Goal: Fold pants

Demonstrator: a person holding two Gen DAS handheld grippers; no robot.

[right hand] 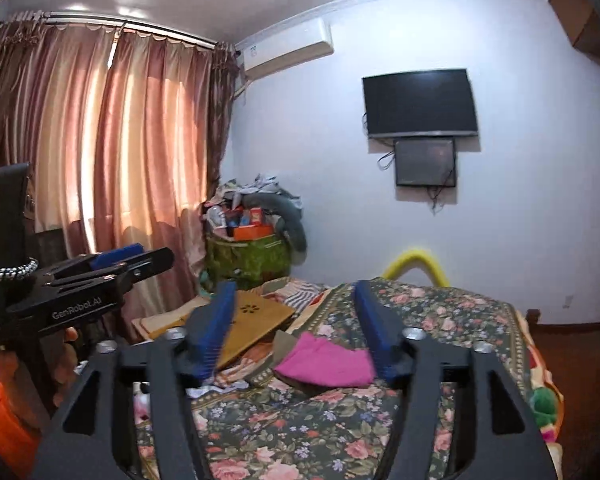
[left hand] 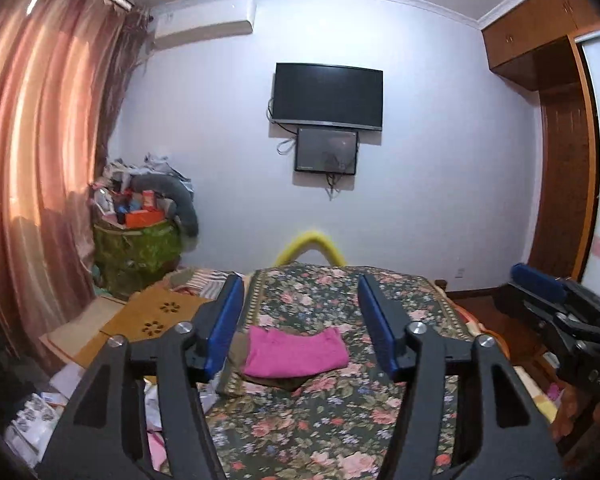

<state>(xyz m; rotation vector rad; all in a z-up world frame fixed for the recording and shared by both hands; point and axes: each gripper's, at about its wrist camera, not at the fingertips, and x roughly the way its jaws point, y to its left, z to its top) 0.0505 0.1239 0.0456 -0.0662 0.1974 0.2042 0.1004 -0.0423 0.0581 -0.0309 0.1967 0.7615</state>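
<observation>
Pink pants (left hand: 294,354) lie folded on the bed (left hand: 340,412), atop a darker garment. Left gripper (left hand: 300,304) and right gripper (right hand: 294,312) both gape, empty. Soft, light, floppy: we'd pinch a folded edge.

Two claws (left hand: 300,284) (right hand: 296,292), one folded pink pants (left hand: 296,354), two wall screens (left hand: 327,96) (left hand: 326,151)

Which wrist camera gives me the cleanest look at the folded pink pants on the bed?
The left wrist view: the folded pink pants lie whole and centred between its fingers. In the right wrist view the pants sit off-angle, their right edge cut off by a blue finger pad.
</observation>
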